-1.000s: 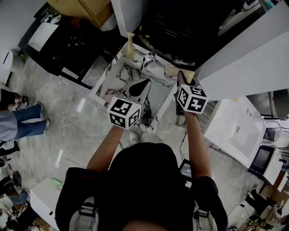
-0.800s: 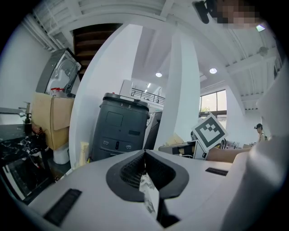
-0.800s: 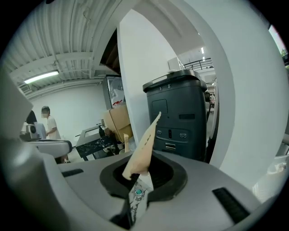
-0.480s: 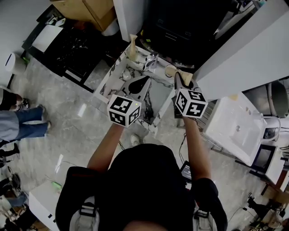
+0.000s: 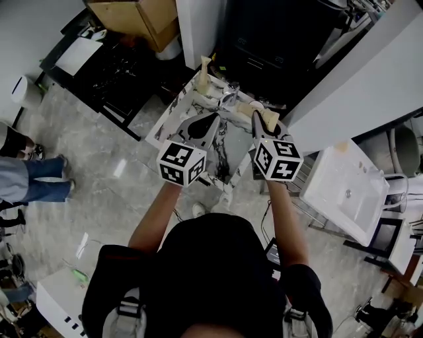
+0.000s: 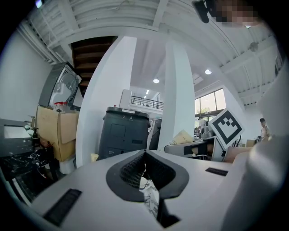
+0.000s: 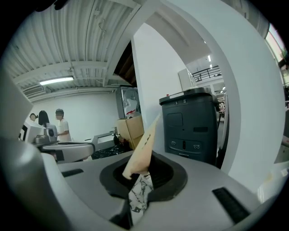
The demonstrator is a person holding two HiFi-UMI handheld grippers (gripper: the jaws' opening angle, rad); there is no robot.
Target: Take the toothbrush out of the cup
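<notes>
In the right gripper view a pale beige toothbrush (image 7: 142, 145) slants up and to the right, and my right gripper (image 7: 137, 179) is shut on its lower end. The head view has that gripper (image 5: 260, 120) over the right end of a marble washstand (image 5: 173, 113), with the toothbrush (image 5: 269, 119) beside its tips. The small pale cup (image 5: 256, 105) stands just beyond them on the counter. My left gripper (image 5: 209, 121) hangs over the middle of the basin. Its jaws (image 6: 144, 168) are shut with nothing between them.
A chrome tap (image 5: 230, 96) and a beige bottle (image 5: 203, 71) stand at the back of the washstand. A dark grey bin (image 7: 192, 124) and white pillars rise behind it. A white sink unit (image 5: 345, 186) lies to the right, a cardboard box (image 5: 131, 16) at top left, and bystanders' legs (image 5: 30, 179) far left.
Both grippers have risen and moved forward over the washstand. The right one has carried the toothbrush up with it, away from the cup.
</notes>
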